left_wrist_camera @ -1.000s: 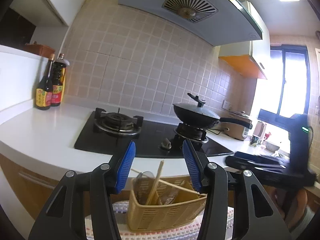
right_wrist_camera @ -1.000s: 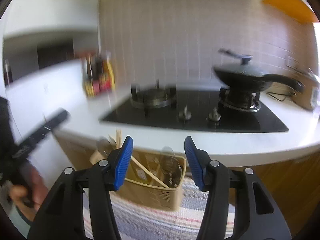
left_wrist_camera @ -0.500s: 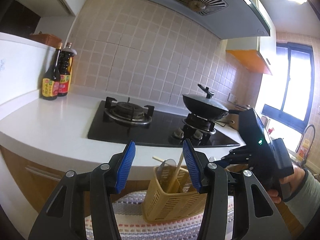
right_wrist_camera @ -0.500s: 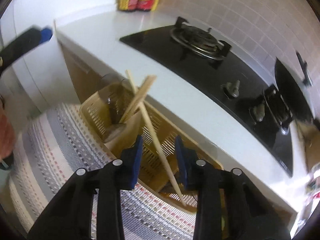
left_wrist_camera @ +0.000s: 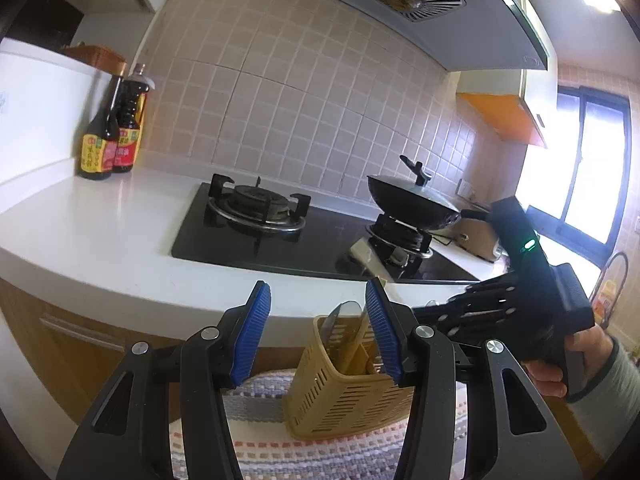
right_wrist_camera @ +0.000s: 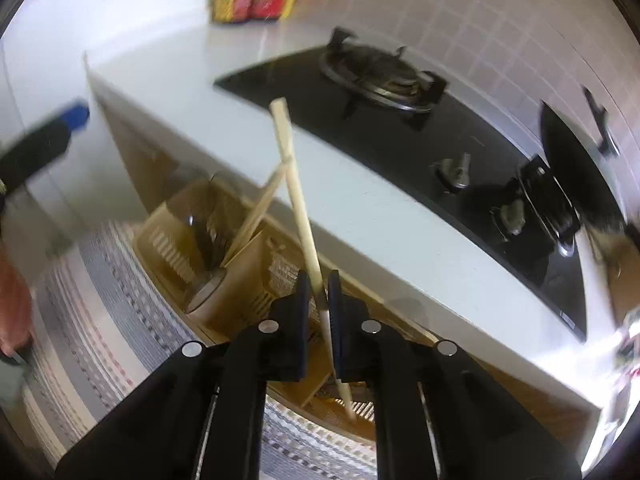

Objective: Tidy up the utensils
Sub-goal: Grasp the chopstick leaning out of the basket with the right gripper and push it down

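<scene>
Chopstick (right_wrist_camera: 300, 216) pinched between right gripper (right_wrist_camera: 319, 300) jaws, over basket (right_wrist_camera: 256, 276)

a kitchen in daylight: pale square wall tiles (left_wrist_camera: 304, 112) rise behind a white counter (left_wrist_camera: 92, 232) with a black hob (left_wrist_camera: 288, 240) set into it. a grey hood (left_wrist_camera: 420, 12) hangs above, an orange cabinet (left_wrist_camera: 500, 120) beside it. sun floods through a dark-framed window (left_wrist_camera: 580, 168) at right. wood cabinet fronts (left_wrist_camera: 52, 352) run below the counter, and a striped cloth (left_wrist_camera: 260, 420) lies lower down.
</scene>
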Motion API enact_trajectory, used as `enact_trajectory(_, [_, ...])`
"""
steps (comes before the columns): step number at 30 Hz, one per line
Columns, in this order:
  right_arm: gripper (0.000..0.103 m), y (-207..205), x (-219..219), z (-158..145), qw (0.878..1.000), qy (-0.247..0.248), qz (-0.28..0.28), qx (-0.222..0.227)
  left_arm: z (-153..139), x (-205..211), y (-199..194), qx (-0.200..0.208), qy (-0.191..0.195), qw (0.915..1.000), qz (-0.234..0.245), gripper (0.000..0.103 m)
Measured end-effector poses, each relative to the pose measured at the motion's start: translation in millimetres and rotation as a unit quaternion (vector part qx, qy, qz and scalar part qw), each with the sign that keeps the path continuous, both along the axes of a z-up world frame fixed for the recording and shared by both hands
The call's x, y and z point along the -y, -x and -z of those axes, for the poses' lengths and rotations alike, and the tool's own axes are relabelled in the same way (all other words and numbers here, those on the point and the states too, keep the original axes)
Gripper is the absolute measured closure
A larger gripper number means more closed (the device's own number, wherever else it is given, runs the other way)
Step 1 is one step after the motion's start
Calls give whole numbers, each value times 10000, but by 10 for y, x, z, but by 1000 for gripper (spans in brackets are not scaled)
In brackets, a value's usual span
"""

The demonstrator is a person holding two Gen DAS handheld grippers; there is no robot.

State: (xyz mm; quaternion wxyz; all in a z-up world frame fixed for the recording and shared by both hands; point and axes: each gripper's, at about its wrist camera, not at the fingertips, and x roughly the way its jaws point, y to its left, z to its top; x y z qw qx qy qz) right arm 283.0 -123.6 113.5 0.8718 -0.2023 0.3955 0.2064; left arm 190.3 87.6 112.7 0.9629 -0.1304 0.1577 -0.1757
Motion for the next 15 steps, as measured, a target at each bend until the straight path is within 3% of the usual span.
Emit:
enact_trajectory(4, [99, 249, 284, -171, 9940, -789, 74, 747, 15, 22, -16, -17, 9, 10000, 24, 56])
enact_trajectory(9, [99, 403, 529, -177, 9822, -1355, 408, 1239, 45, 91, -31, -48, -54, 10000, 56, 56])
enact_trajectory(15, [99, 511, 877, -211, 9556, -2185, 799, 1807, 99, 145, -37, -119, -47, 9999, 95, 56])
